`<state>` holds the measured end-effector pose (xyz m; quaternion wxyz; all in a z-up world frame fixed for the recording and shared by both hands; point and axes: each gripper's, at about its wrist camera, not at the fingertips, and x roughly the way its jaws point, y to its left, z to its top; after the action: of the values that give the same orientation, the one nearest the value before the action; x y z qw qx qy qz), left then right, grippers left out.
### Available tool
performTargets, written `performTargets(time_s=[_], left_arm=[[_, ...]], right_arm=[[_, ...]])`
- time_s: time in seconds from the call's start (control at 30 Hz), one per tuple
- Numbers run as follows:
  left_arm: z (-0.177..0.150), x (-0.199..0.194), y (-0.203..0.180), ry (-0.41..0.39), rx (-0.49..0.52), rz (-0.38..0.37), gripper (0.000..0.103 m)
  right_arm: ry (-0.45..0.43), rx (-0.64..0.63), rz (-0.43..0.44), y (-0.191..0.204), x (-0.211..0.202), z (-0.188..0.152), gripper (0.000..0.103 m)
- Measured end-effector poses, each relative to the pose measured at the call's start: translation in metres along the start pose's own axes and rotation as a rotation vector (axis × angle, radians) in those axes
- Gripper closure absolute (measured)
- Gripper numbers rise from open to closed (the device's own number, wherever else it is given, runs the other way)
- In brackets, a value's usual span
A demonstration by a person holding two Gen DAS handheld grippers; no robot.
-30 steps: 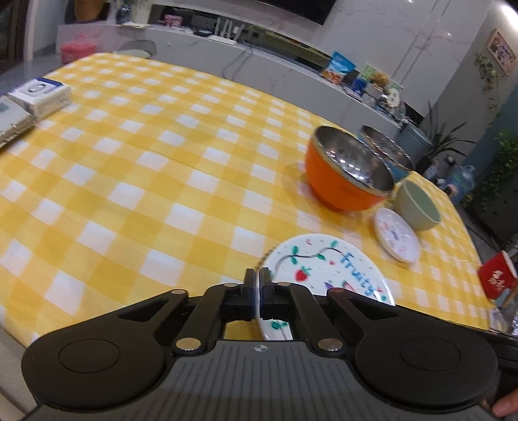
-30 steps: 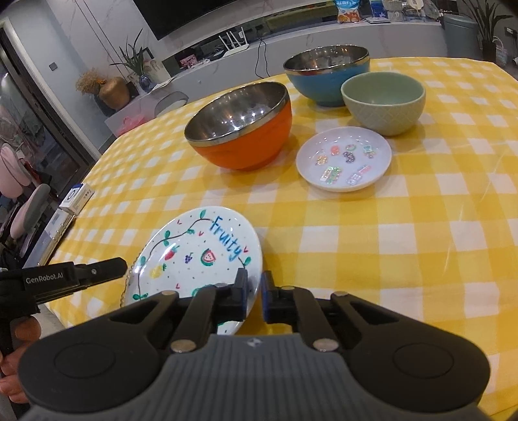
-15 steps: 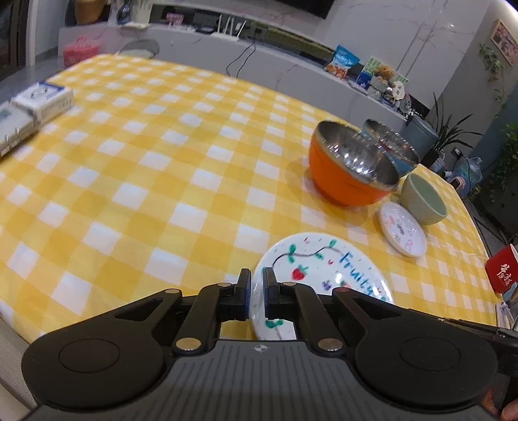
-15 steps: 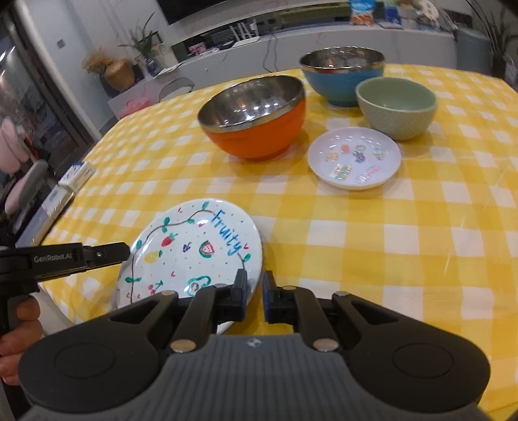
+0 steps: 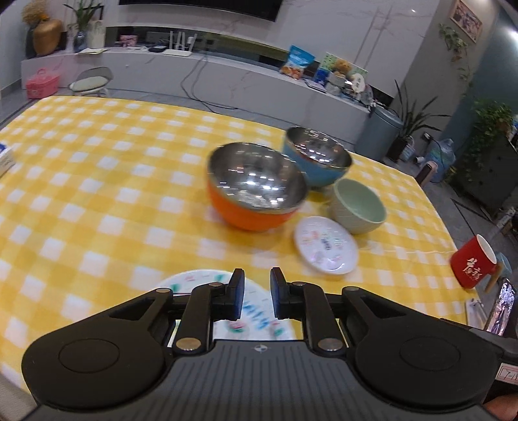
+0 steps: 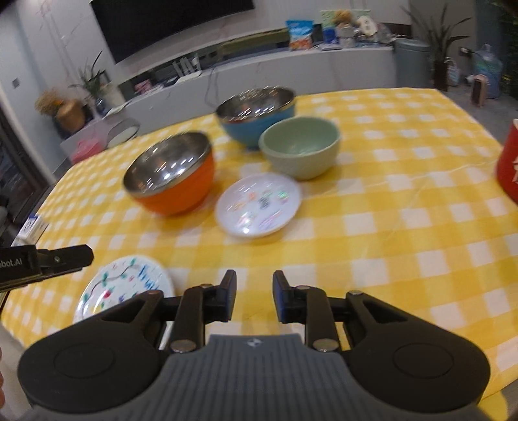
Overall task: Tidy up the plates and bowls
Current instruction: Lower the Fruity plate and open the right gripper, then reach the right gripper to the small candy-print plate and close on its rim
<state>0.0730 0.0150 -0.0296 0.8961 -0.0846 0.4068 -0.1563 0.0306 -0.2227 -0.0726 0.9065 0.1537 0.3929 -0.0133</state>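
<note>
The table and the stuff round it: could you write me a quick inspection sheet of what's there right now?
Surface: table under a yellow checked cloth.
Job's things: orange bowl, blue bowl, green bowl, small plate, fruit plate, all separate.
Clutter: red mug at the table edge; box.
Grippers: left gripper and right gripper, fingers apart, holding nothing.
Cables: wires hang down the wall counter.
Surroundings: TV, potted plants, stool.
</note>
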Motion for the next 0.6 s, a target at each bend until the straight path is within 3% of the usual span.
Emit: performTargets(time_s=[0.27, 0.6], left_arm=[[0.003, 0.032, -0.022, -0.022, -0.035, -0.052, 0.067], [0.007, 0.076, -0.022, -0.021, -0.071, -0.027, 0.065]], right_arm=[[-0.046, 0.077, -0.078, -0.027, 0.015, 0.009, 0.069], [-0.087, 0.177, -0.060, -0.045, 0.048, 0.018, 0.066]])
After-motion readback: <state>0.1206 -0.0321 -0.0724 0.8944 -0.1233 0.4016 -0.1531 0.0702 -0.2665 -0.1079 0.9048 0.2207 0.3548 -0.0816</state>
